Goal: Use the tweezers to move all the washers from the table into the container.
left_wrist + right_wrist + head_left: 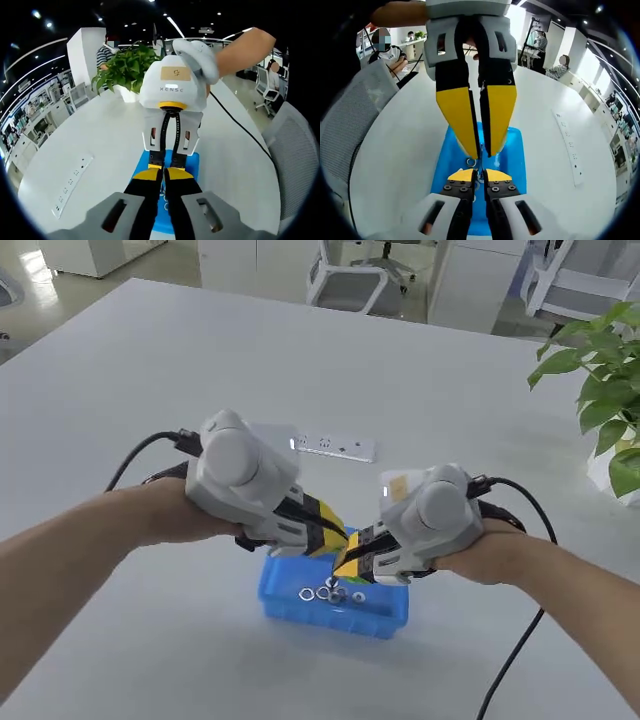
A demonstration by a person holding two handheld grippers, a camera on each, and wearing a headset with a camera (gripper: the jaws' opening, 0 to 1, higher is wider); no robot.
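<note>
**Fingers narrow on both grippers; washers (pixel 330 593) lie in the container (pixel 330 624)**

Left gripper (pixel 164 173): yellow-tipped fingers (pixel 497 112) drawn together with only a slit between them; nothing discernible held. Right gripper (pixel 480 174): fingers (pixel 462 176) closed on a thin metal piece, read as the tweezers (pixel 479 165). Surface: pale grey matt table (pixel 150 360) carrying a white power strip (pixel 335 446). Office chairs (pixel 345 285) and a leafy plant (pixel 610 390) stand beyond. The washers are small bright metal rings, clustered on the floor of the rectangular blue plastic container, directly beneath the meeting fingertips.
</note>
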